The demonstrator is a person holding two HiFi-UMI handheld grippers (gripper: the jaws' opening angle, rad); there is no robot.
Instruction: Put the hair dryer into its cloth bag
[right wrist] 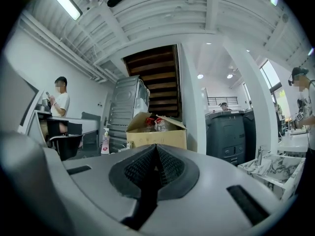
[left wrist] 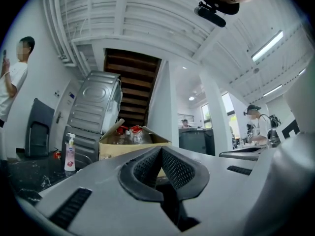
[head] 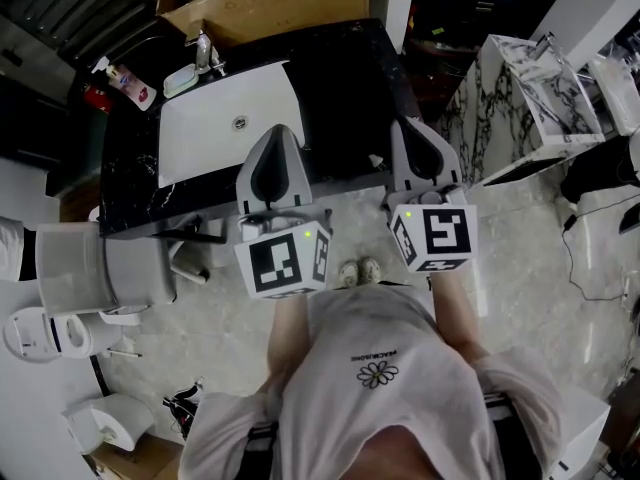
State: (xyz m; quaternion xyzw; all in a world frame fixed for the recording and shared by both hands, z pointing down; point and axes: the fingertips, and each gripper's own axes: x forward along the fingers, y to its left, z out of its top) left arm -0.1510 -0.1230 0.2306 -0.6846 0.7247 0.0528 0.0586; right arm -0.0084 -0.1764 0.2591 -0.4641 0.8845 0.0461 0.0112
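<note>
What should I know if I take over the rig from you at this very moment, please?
Left gripper: shut, empty.
Right gripper: shut, empty.
Both are held over the front edge of the black counter, by the white sink.
Hair dryer and cloth bag: in no view.
Done: nothing that shows.
Left: find both, then bag the dryer.

Cardboard box (head: pixel 265 3) cut off by top edge, its contents (left wrist: pixel 129 134) too small to identify, pump bottle (left wrist: pixel 70 154) label unreadable, counter (head: pixel 340 88) front edge partly behind left gripper (head: pixel 280 134)
</note>
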